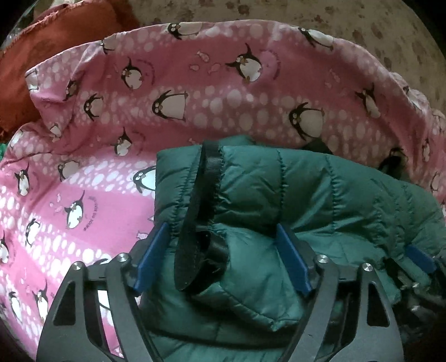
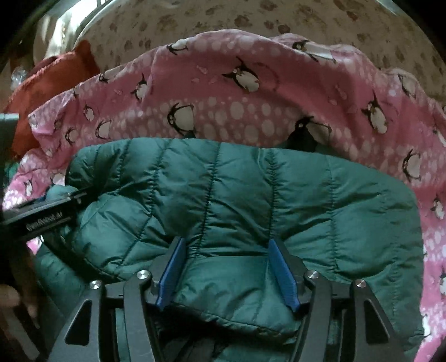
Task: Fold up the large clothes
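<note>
Blue-padded left gripper (image 1: 223,257) at bottom centre of its view is standing wide w/ the green quilted jacket (image 1: 306,195) bunched btwn its fingers, a black strap (image 1: 200,217) draping over the fabric there, pads not visibly pressing. Right gripper (image 2: 227,274), bottom centre of its own view, is likewise sitting open astride a jacket fold, nothing clamped. Jacket is lying folded on a pink penguin-print sheet (image 1: 195,83) filling mid-frame, w/ a rust-orange cloth (image 1: 64,41) showing upper left and a beige spotted cover (image 1: 334,16) across the top.
</note>
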`<state>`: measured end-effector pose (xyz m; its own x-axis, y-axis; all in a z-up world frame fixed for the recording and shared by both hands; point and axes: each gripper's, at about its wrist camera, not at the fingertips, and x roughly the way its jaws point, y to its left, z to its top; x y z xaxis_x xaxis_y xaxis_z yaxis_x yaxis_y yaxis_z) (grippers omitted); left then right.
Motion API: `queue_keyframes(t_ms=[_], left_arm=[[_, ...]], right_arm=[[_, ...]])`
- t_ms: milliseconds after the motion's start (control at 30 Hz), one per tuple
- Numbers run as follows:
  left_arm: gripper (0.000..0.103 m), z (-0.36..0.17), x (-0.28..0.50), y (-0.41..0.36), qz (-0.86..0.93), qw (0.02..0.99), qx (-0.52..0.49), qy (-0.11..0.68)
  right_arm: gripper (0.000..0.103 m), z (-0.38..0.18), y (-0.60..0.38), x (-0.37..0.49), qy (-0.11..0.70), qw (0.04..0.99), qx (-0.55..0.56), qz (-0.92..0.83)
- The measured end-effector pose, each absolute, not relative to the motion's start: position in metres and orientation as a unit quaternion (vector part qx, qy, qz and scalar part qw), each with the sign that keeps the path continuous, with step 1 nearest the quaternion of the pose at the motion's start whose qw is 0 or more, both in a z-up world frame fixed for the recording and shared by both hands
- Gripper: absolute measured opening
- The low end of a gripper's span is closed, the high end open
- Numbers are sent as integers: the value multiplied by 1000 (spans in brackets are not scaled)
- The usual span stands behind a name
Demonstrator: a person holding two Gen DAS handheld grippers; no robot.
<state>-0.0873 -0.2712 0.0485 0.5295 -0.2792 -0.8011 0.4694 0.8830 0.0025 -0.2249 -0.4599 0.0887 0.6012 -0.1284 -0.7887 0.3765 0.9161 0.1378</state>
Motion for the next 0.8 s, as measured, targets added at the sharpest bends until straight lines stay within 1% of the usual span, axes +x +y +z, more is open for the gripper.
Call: queue_keyframes(t_ms=[100,200,300,400,600,700,800], left_arm=[[79,48,-89,-273,-215,869,115,430],[79,47,-89,-272,-216,870,111,428],[80,46,-89,-272,-217,871,110,426],[80,45,-89,-272,-218,871,110,427],[86,42,-90,-277,-220,871,117,423],[87,40,-90,-280,-217,871,124,423],[87,39,-89,-278,-219,870,119,426]], right_arm=[[59,107,-467,-228,423,883,160,-126],[59,120,-488,-256,383,894,167,-162],[59,107,-512,-274,383,883,177,-206],[59,79,-542,-288,400,860,191,-254],[60,43,-559,-294,414,846,200,-270],[60,40,-564,-289,420,842,200,-272],[60,50,-565,-290,425,839,202,-272]])
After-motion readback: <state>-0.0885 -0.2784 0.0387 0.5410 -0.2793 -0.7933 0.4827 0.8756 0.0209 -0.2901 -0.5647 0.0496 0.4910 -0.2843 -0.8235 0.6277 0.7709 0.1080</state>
